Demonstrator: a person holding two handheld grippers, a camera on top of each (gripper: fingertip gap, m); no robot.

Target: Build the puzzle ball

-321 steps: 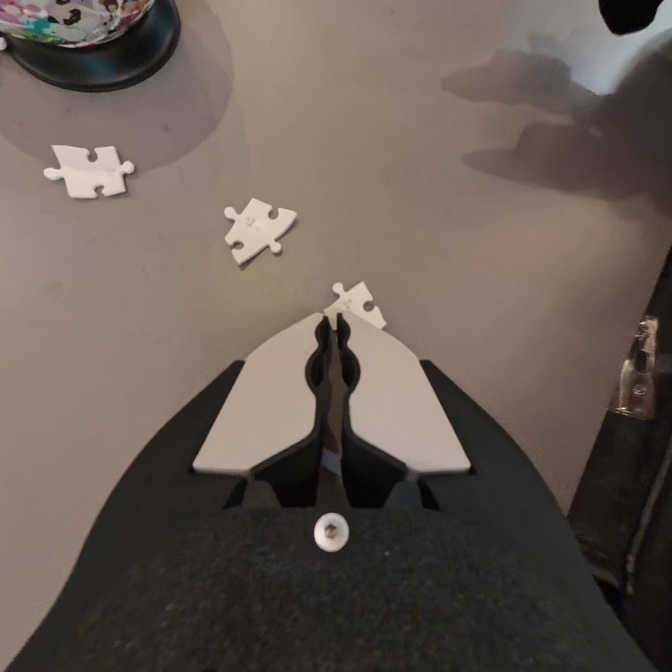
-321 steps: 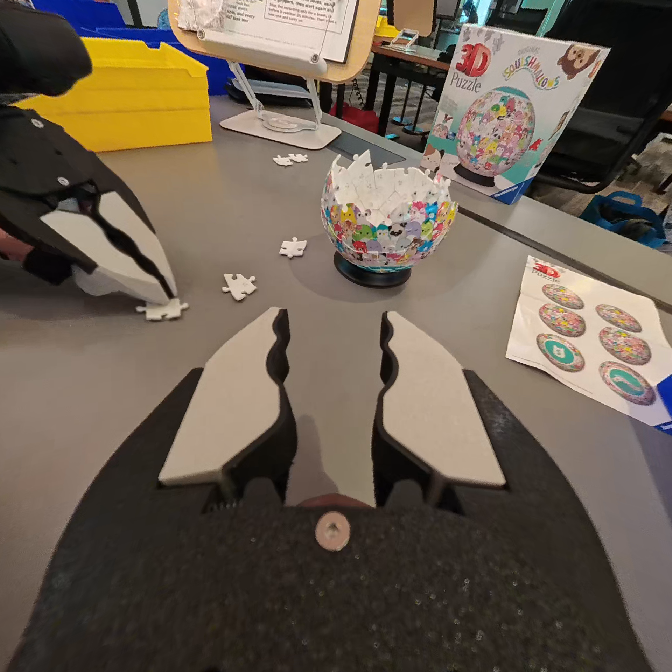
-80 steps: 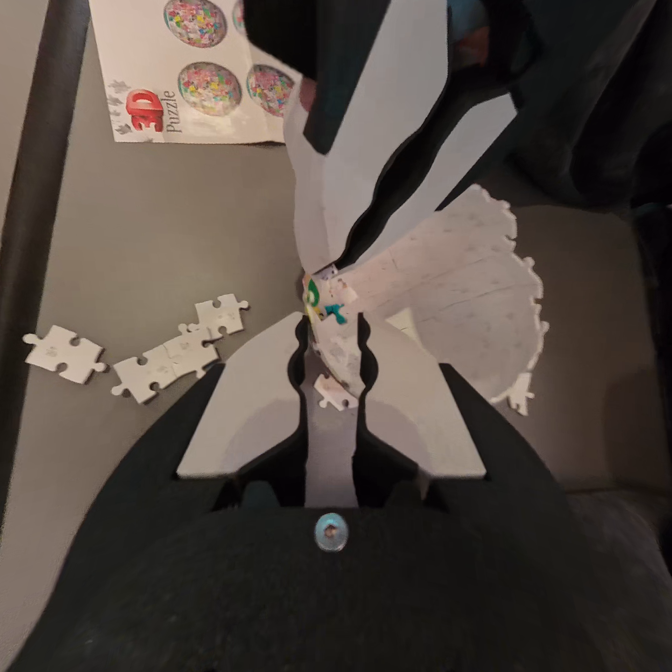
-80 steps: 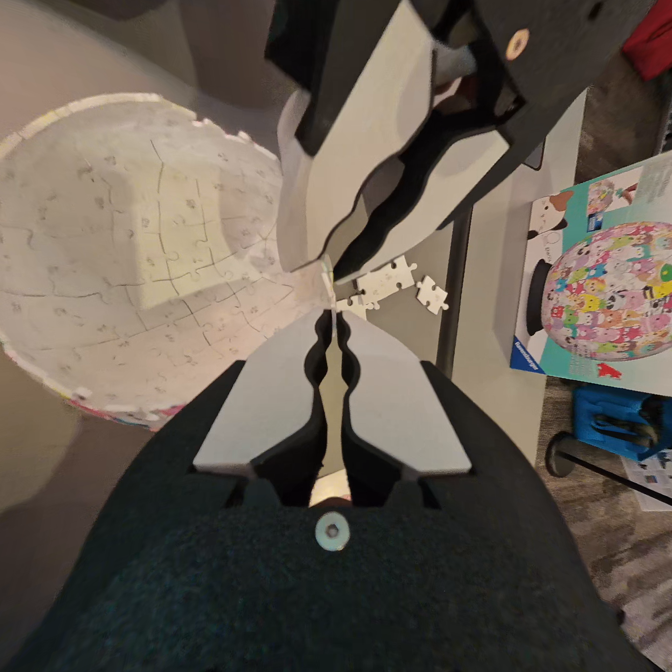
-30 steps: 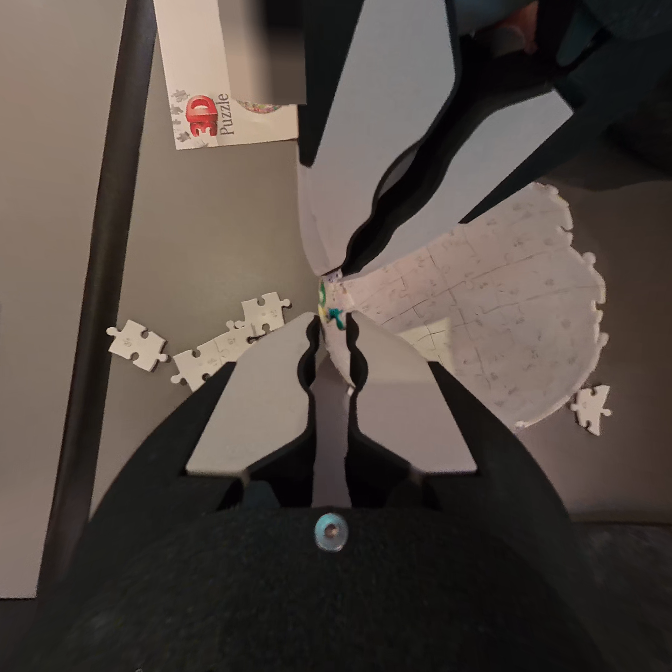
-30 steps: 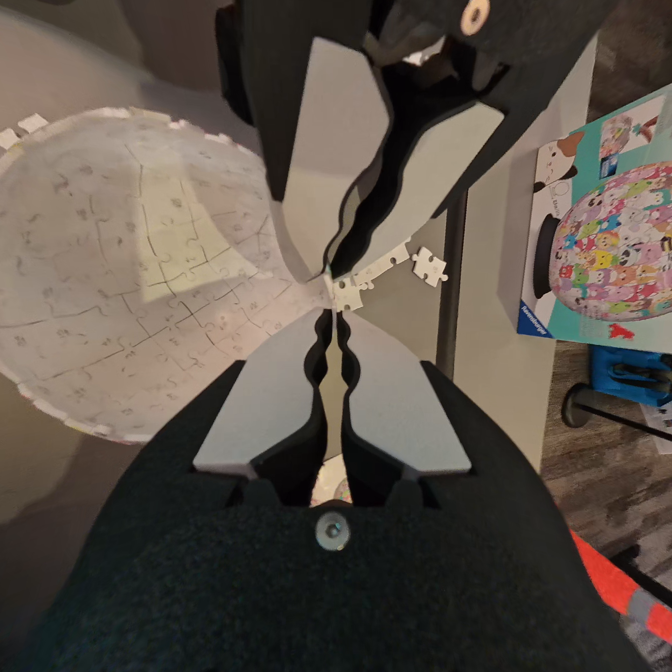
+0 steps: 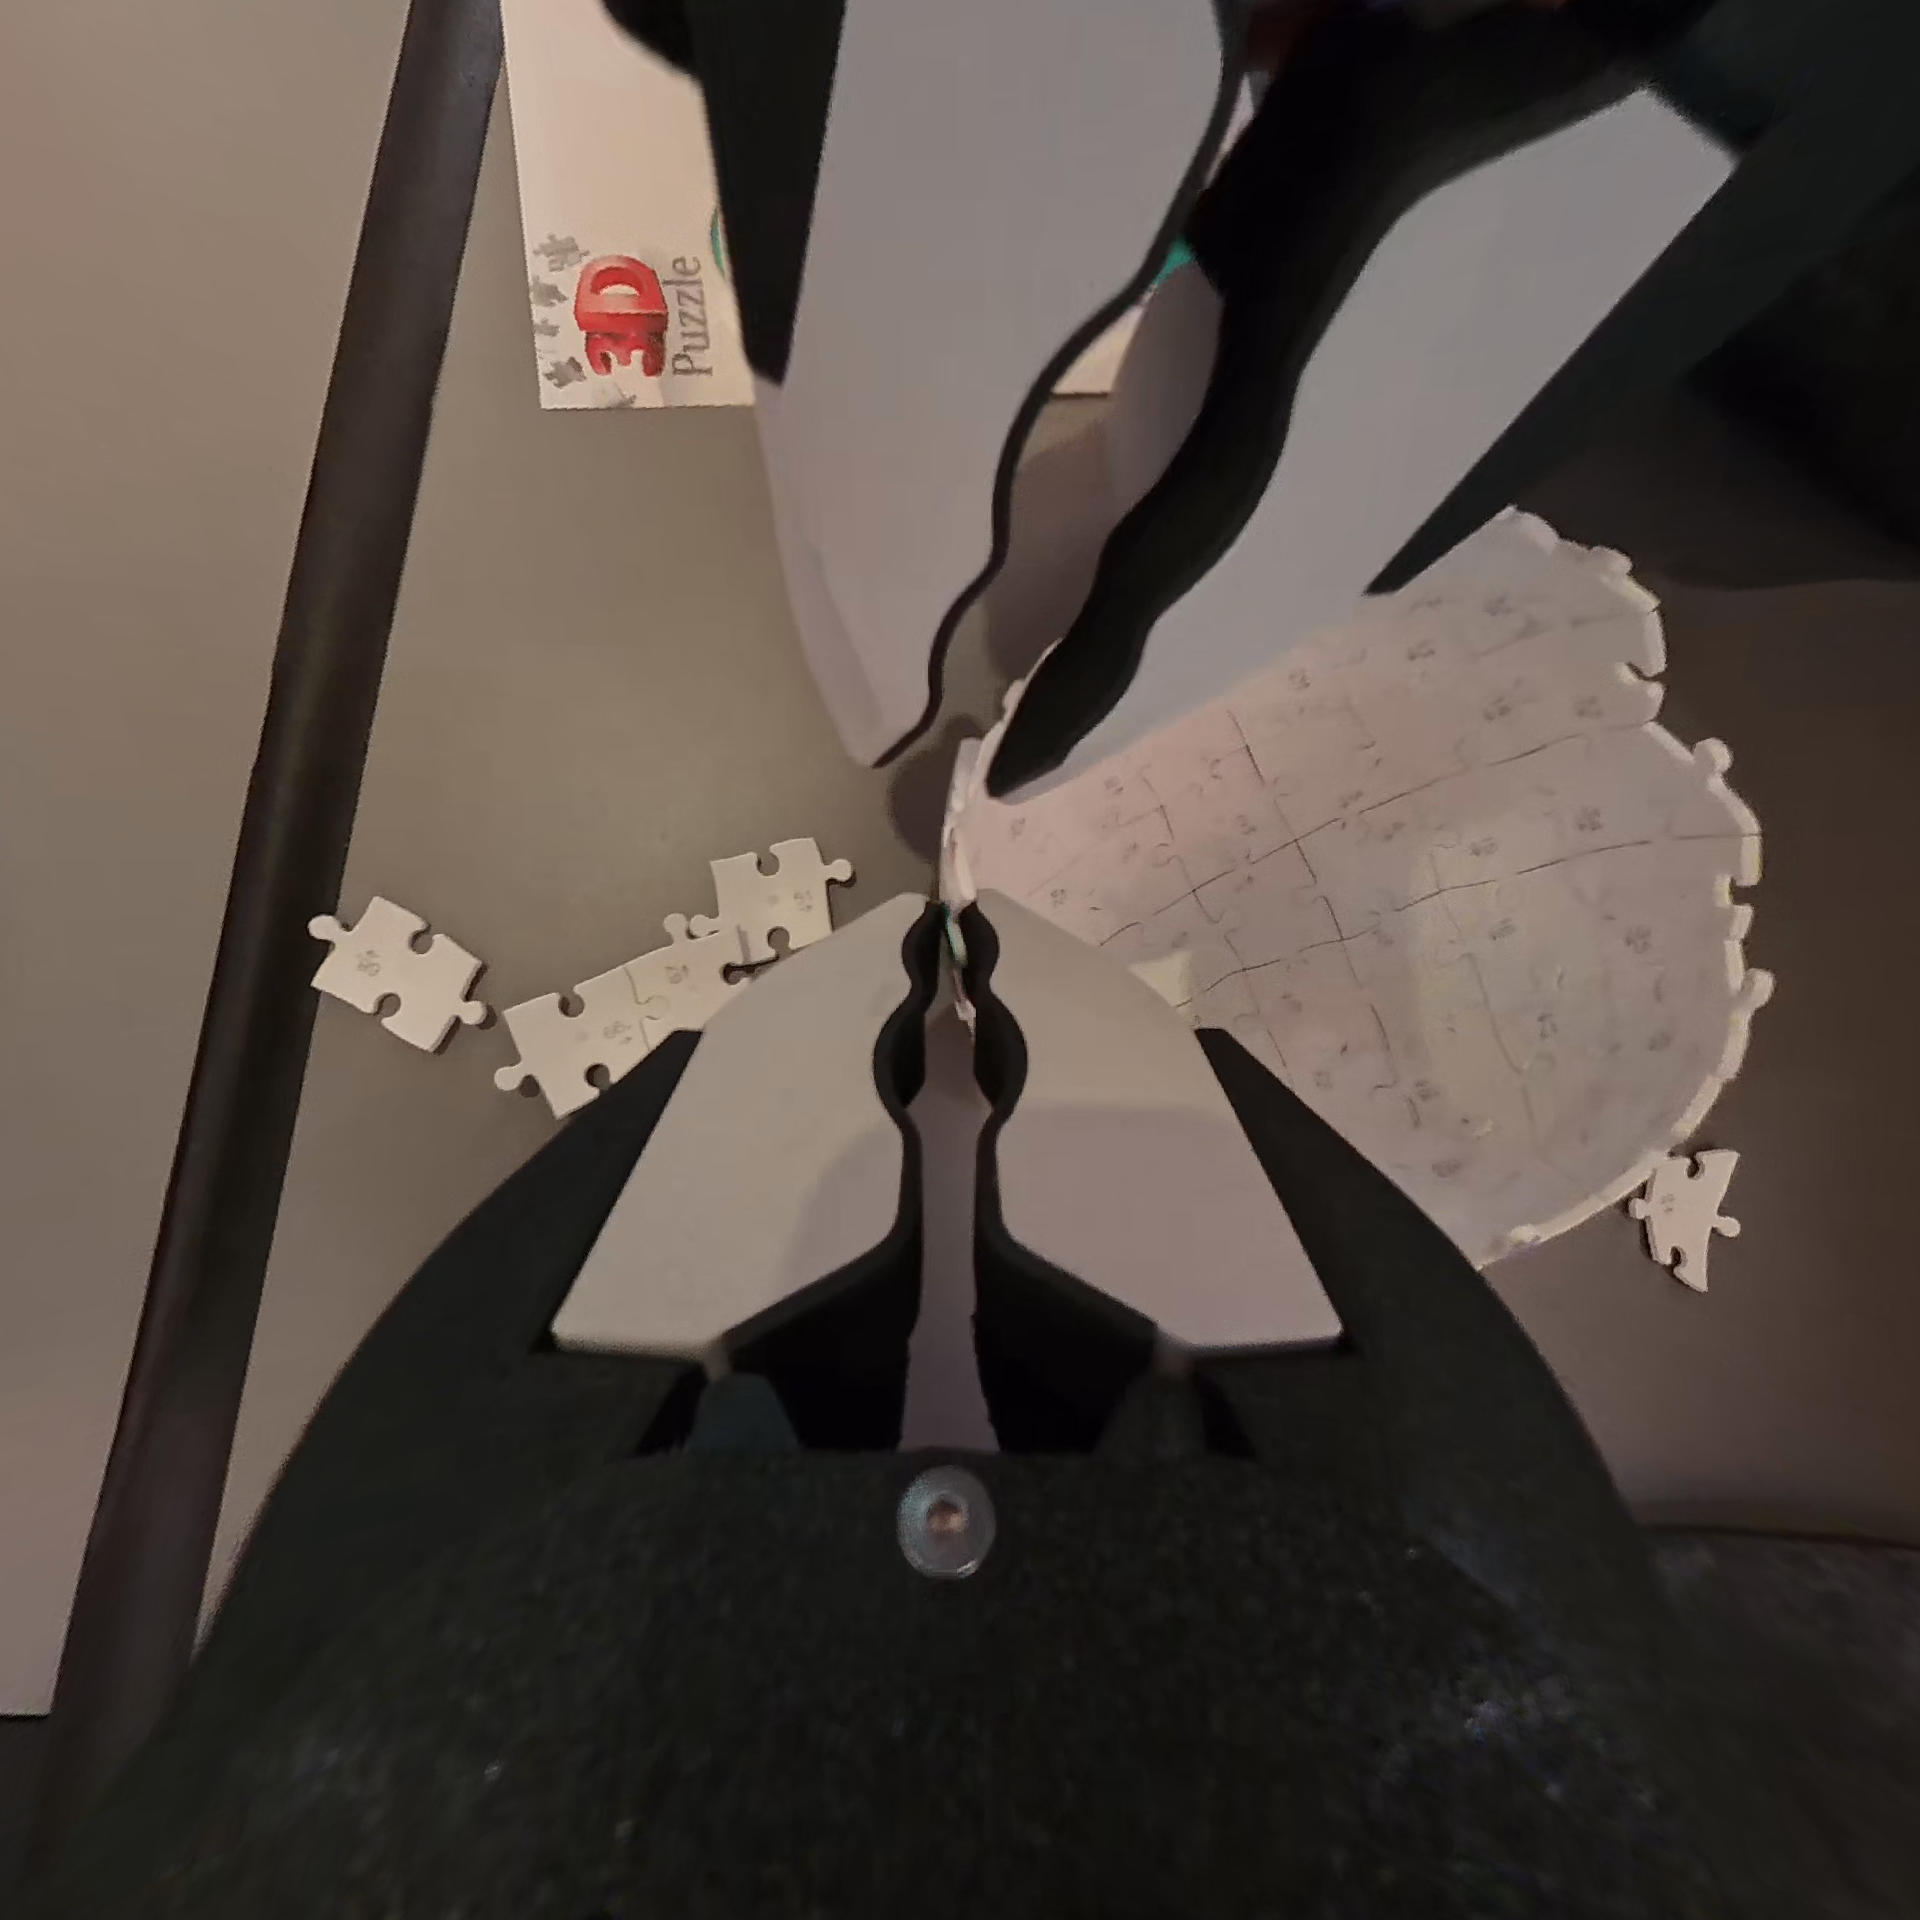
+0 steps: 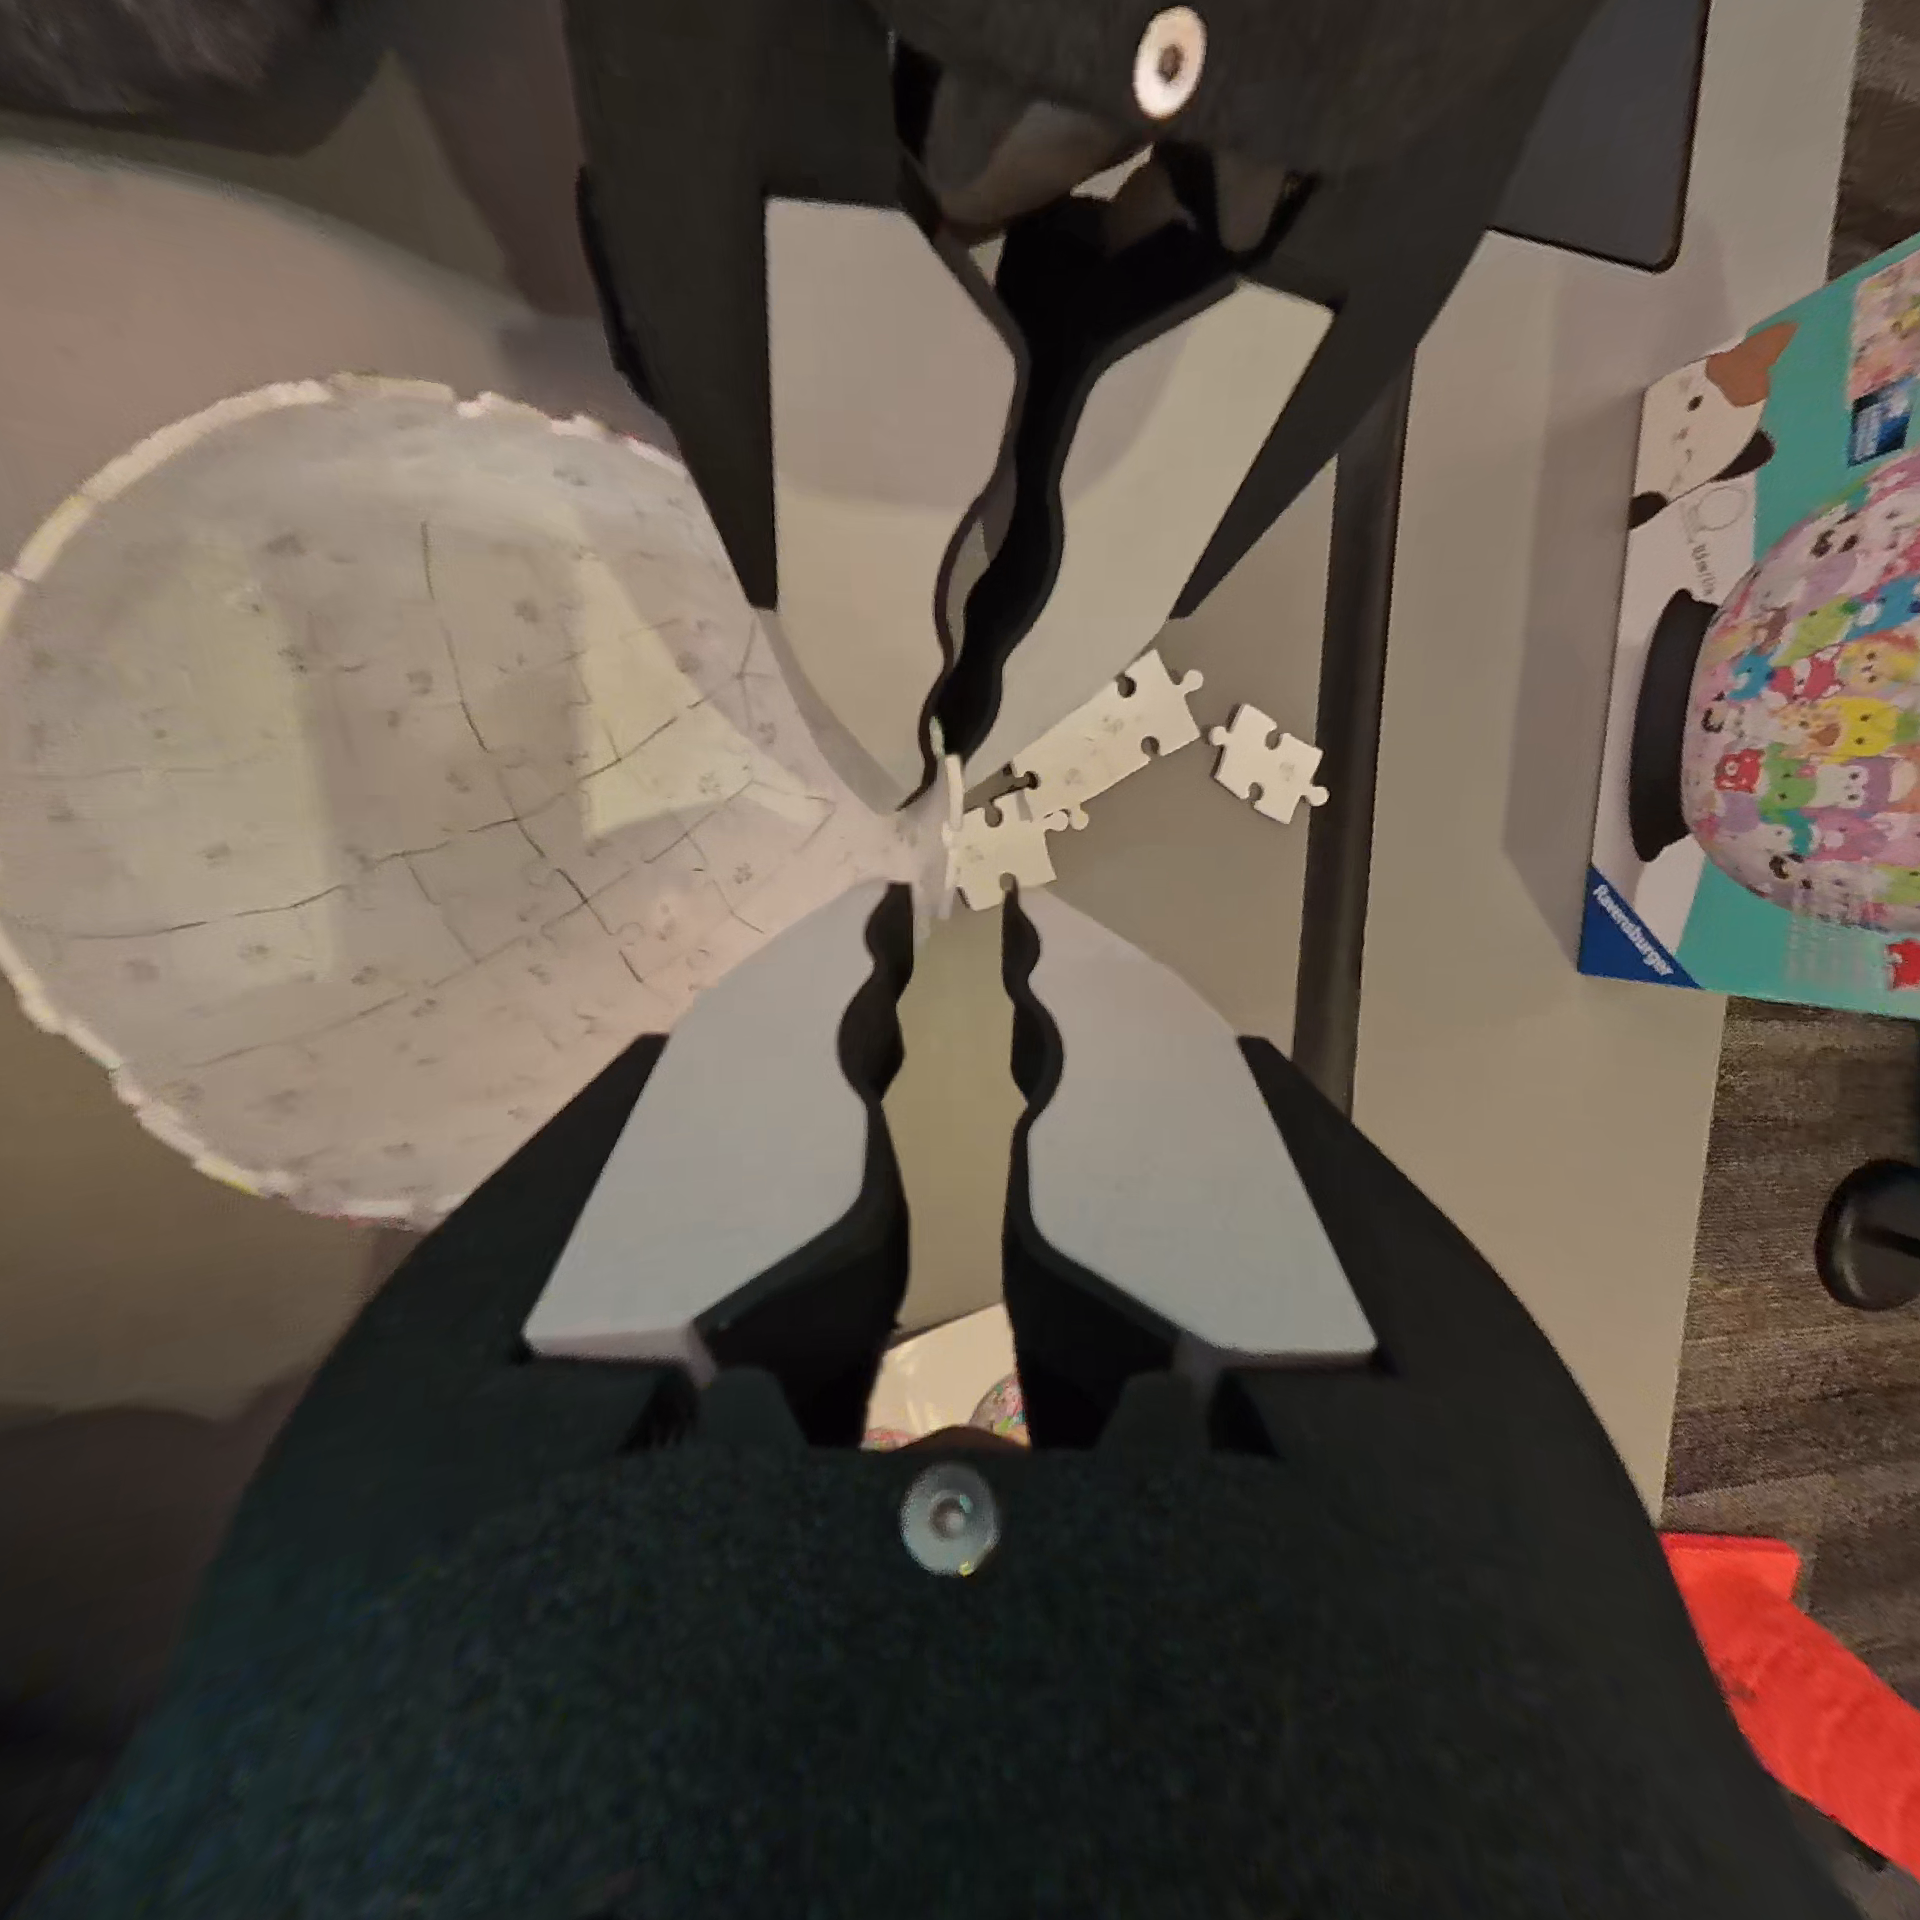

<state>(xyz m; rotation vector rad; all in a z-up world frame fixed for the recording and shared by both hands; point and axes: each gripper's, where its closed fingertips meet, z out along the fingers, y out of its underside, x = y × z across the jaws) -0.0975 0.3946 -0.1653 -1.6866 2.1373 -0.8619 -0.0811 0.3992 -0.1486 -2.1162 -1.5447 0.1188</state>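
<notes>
The half-built puzzle ball (image 7: 1403,935) is a white shell with its inside facing me; it also shows in the right wrist view (image 8: 364,779). My left gripper (image 7: 951,916) is shut on a puzzle piece (image 7: 951,951) seen edge-on at the shell's rim. In the right wrist view the left gripper (image 8: 935,769) comes down from the top and pinches the same piece (image 8: 948,821). My right gripper (image 8: 954,899) is open by a narrow gap, its tips right at that rim spot. In the left wrist view the right gripper (image 7: 940,769) comes from the top with its jaws parted.
Loose white pieces lie on the grey table left of the shell (image 7: 395,971), (image 7: 665,997), and one lies to its right (image 7: 1683,1226). A printed leaflet (image 7: 623,312) lies behind. The puzzle box (image 8: 1818,623) stands past a black table seam (image 8: 1340,727). My two grippers' fingertips are within a few centimetres of each other.
My right gripper was shut on the rim one second ago and has now opened. My left gripper has closed tighter on the piece at the rim. The shell has hardly moved.
</notes>
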